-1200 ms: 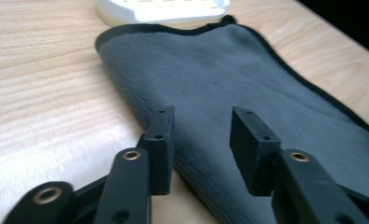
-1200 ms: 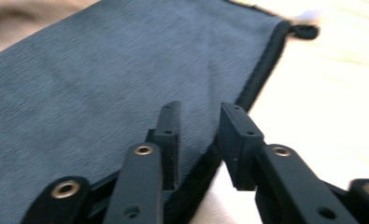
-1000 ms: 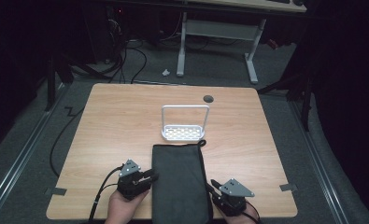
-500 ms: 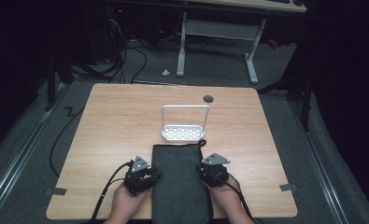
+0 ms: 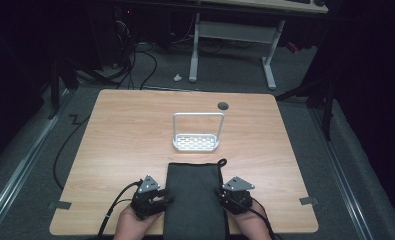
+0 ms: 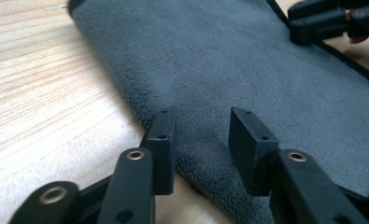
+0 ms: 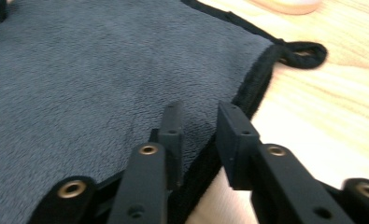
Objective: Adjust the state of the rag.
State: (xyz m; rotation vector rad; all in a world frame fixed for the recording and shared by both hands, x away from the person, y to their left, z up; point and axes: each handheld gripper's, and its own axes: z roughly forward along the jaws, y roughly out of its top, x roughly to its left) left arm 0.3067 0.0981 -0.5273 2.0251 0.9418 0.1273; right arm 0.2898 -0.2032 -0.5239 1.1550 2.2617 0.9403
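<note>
Nearest us, at six o'clock on the table, lies our folded grey towel, soft and limp, so it will sag unless taken by its long side edges. Our left gripper and right gripper straddle those edges, jaws just opened, pinching nothing. Its long axis runs six to twelve, hanging loop toward one o'clock. Beyond, at twelve, stands a white wire rack.
</note>
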